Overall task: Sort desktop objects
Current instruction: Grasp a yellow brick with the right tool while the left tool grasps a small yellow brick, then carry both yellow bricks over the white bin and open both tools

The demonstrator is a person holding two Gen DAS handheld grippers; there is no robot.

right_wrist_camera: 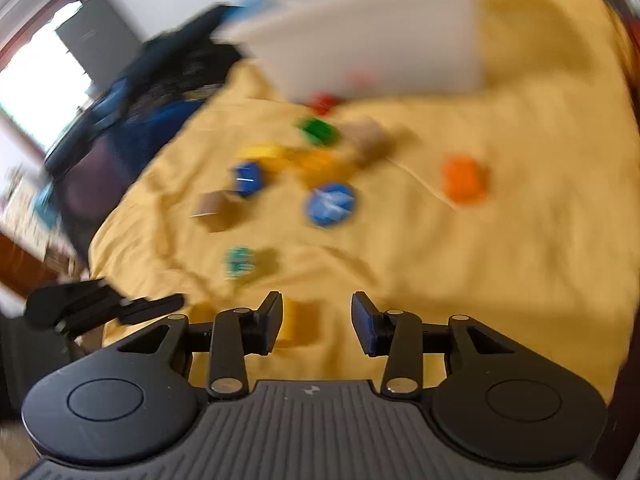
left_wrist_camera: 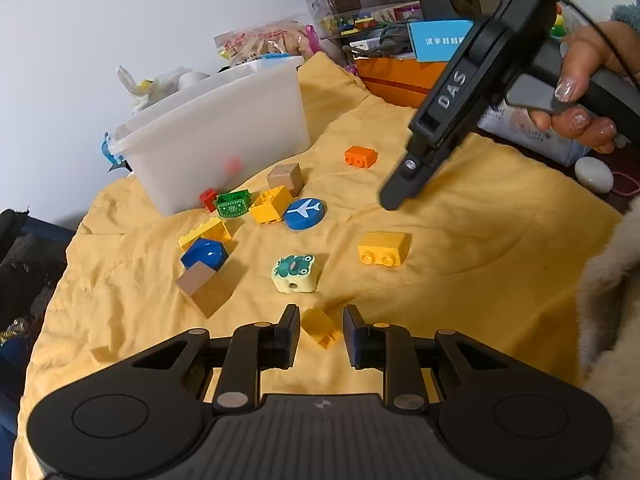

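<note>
We note the left hand-held gripper (left_wrist_camera: 321, 330) with jaws apart around a small yellow brick (left_wrist_camera: 320, 326) near us on the yellow cloth (left_wrist_camera: 460, 280), the right hand-held gripper (right_wrist_camera: 316, 320) likewise open; light, stiff, slick plastic, so we grip its flat sides.

I see a yellow cloth (left_wrist_camera: 460, 240) under everything. The bin (left_wrist_camera: 224, 140) far left is translucent white, a red blur showing through its wall. Beside it sit a red brick (left_wrist_camera: 209, 199) and a green piece (left_wrist_camera: 233, 204) with a pale dotted pattern. The disc (left_wrist_camera: 305, 213) is blue with a white airplane. The frog block (left_wrist_camera: 295, 273) is cream with a teal-green frog. I count yellow bricks (left_wrist_camera: 384, 248), an orange brick (left_wrist_camera: 361, 156), two tan cubes (left_wrist_camera: 285, 176) and a glossy blue block (left_wrist_camera: 205, 254). My grippers (left_wrist_camera: 321, 326) are black, with blue pads (right_wrist_camera: 362, 322) in the right view, which is blurred
</note>
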